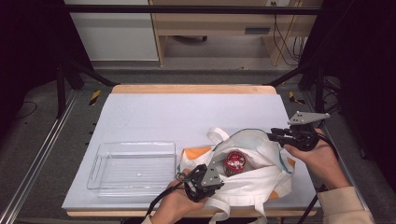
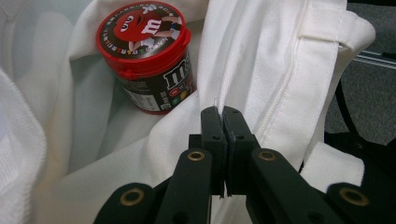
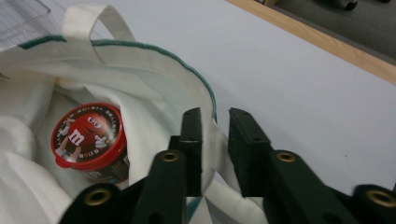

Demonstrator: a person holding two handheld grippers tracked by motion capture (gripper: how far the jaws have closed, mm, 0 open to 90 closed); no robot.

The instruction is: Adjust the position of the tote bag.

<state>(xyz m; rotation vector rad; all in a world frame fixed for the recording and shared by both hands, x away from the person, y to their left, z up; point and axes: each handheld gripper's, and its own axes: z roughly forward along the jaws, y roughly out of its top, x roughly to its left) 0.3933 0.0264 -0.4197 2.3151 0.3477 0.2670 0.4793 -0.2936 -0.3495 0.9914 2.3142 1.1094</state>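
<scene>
A white tote bag [image 1: 252, 175] lies open at the bench's [image 1: 187, 116] five o'clock corner, a red-lidded candy jar [image 1: 236, 161] inside it. The left claw [image 1: 201, 179] pinches the bag's near edge; the right claw [image 1: 275, 135] sits at its far rim. A clear plastic tray [image 1: 133, 168] lies at nine o'clock of the bag.

Grey floor [image 1: 42, 140], wooden furniture [image 1: 210, 21] behind, dark frame bar [image 1: 187, 9] overhead.

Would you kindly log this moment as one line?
left gripper: shut on tote bag | right gripper: open, bag rim between jaws | candy tub: inside bag
</scene>
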